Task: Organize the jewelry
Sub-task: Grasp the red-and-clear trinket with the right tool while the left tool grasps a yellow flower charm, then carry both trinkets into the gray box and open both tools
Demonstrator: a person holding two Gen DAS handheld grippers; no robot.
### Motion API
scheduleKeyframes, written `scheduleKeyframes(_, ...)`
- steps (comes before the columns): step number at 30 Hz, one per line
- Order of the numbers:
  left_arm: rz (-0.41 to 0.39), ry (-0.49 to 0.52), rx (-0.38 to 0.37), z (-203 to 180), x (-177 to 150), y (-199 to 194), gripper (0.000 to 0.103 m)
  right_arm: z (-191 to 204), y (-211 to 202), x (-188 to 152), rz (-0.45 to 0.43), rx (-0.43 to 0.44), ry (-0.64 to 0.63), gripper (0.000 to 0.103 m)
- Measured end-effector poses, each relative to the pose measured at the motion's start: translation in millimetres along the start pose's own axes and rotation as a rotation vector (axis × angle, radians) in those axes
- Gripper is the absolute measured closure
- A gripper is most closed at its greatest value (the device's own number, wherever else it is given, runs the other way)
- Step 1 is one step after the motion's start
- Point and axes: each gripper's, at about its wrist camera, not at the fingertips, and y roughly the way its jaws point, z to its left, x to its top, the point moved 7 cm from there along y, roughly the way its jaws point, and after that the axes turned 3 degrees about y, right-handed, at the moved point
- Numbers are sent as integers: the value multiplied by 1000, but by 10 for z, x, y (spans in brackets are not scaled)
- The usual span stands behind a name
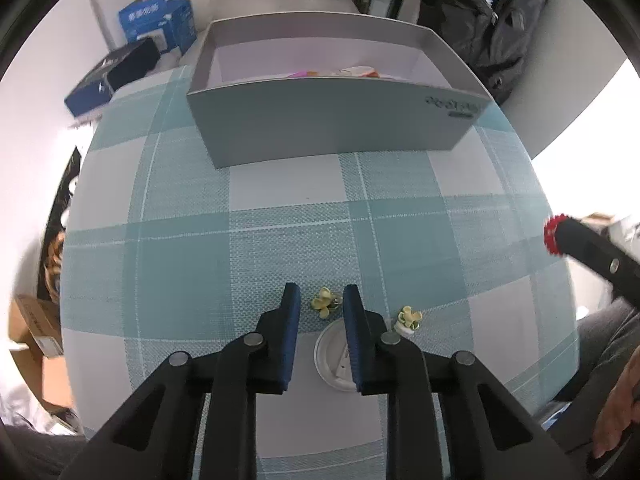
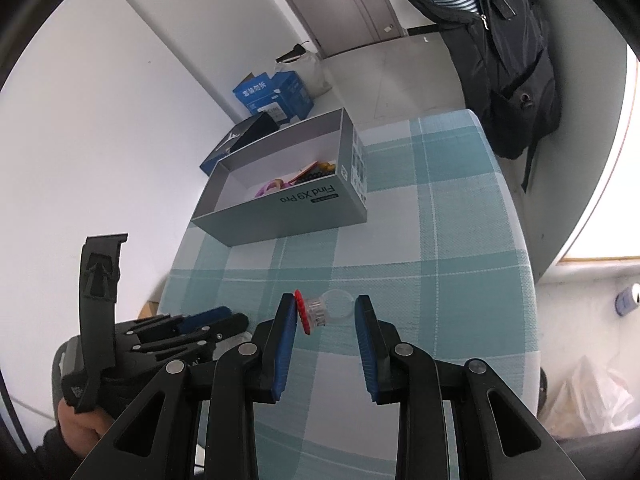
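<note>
— What are we seeing in the grey box (image 2: 280, 216)?
— Colourful pieces (image 2: 296, 178). Near it, our left tool (image 1: 320, 300) is gaping around a yellow flower earring (image 1: 325, 302); the right tool (image 2: 325, 312) is gripping a clear jar (image 2: 324, 312).

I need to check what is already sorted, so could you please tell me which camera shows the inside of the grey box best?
The right wrist view: it looks down into the grey box, showing a purple piece and other colourful items on its floor. The left wrist view faces the box's front wall, so only slivers of the contents show above the edge.
</note>
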Motion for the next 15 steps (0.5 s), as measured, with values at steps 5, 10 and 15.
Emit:
scheduleKeyframes(5, -3, 51, 33, -79, -21, 10, 92, 49, 12, -4, -2, 3, -15, 75)
scheduleKeyframes(10, -1, 13, -10, -37, 2, -4, 92, 53, 14, -9, -1, 3, -11, 75)
scheduleKeyframes(15, -45, -20, -49, 1, 48, -139, 92, 55, 23, 0, -1, 14, 5, 75)
